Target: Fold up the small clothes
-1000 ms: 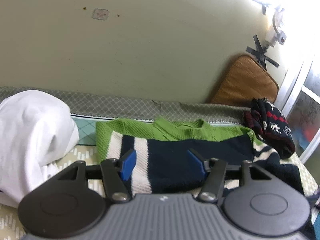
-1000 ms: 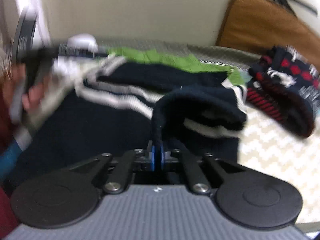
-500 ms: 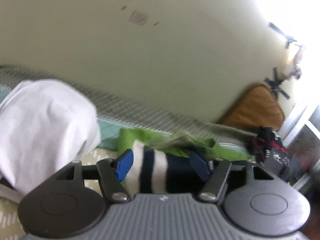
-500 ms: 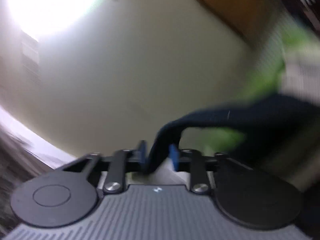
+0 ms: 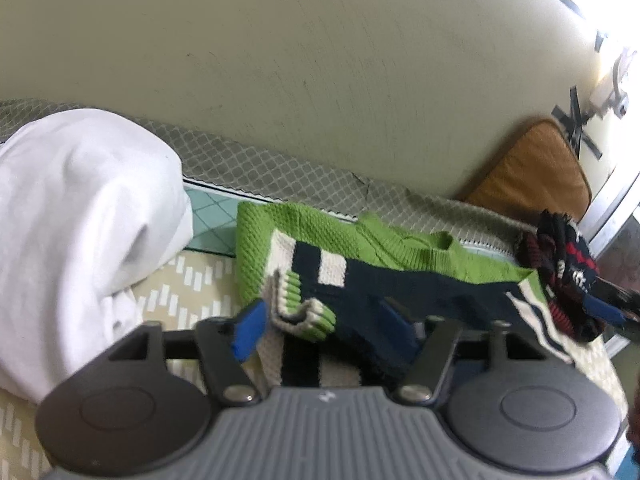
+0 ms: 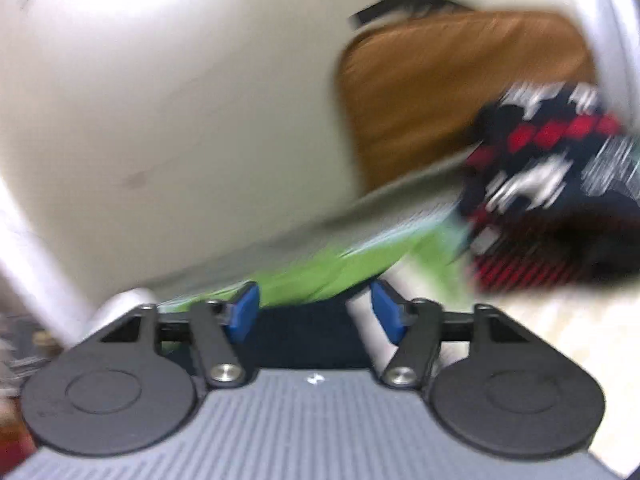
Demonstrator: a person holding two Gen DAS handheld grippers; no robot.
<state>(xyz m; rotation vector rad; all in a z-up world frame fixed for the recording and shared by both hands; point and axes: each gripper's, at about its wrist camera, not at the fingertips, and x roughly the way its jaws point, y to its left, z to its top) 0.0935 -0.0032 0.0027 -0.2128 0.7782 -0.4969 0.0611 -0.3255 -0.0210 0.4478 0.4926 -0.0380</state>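
A knit sweater, green with navy and cream stripes, lies flat on the bed. One sleeve is folded across it, and its green and cream cuff lies between the fingers of my left gripper. Those jaws are closing, with a wide gap still between them; the left pad shows and navy knit half covers the right one. My right gripper is opening over the sweater's right edge. Navy knit lies loose between its pads, touching neither. One of its fingertips shows in the left wrist view.
A big white bundle of cloth fills the bed's left side. A dark knit garment with a red and white pattern lies bunched at the right, in front of a brown cushion that leans on the wall. Patterned sheet shows between them.
My right gripper was shut on a raised navy fold; it has swung down to the right and opened, letting the fold go. My left gripper dropped closer, and a cuffed sleeve now lies between its narrower jaws.
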